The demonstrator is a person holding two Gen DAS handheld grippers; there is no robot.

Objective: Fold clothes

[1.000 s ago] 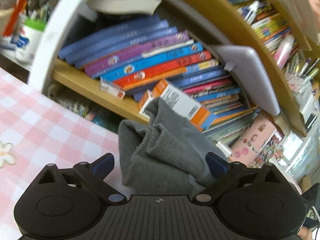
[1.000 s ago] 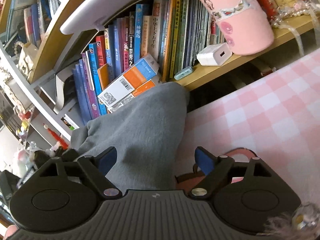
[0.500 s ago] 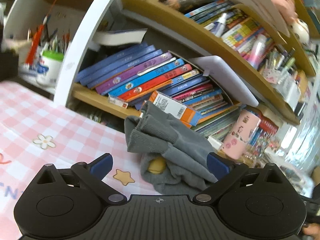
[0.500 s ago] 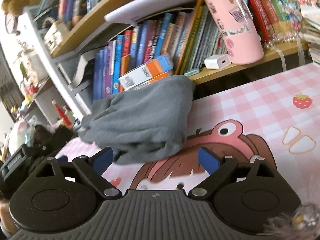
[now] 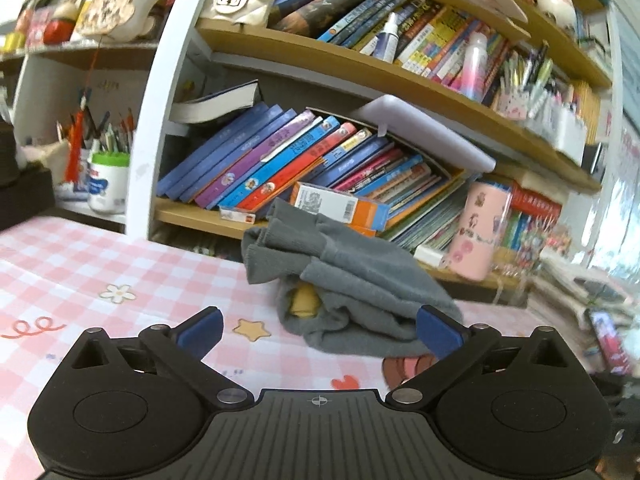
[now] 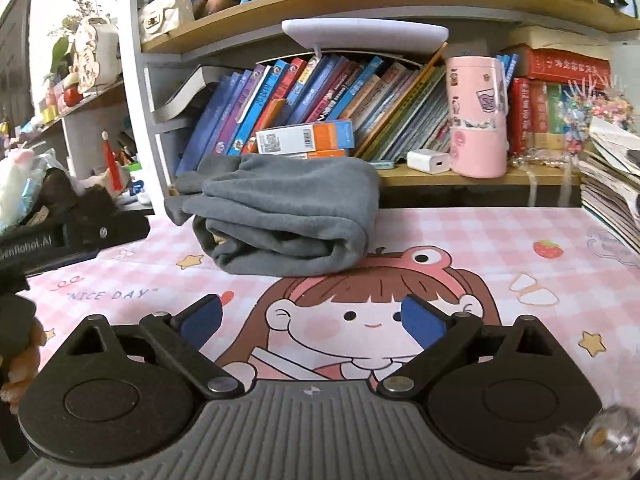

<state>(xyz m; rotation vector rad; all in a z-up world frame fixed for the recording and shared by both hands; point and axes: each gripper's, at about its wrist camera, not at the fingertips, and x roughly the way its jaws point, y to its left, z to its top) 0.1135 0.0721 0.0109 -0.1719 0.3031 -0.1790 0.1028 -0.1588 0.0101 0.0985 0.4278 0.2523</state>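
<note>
You work over a pink checked table mat fronting crowded bookshelves. The folded grey garment lies at the mat's far edge, against the shelf. Your left gripper and right gripper both stand spread, empty, short of it; the right's jaws have just been opening, over bare mat.

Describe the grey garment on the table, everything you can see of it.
The grey garment is soft, fleecy knit, folded into a thick, rounded bundle with ribbed cuffs bunched at one end. Something yellow shows inside an open fold. It lies on the pink checked tablecloth at the table's far edge, just in front of the bookshelf's lowest shelf and an orange and white box. Neither gripper touches it; both sets of jaws stand open, short of it.
</note>
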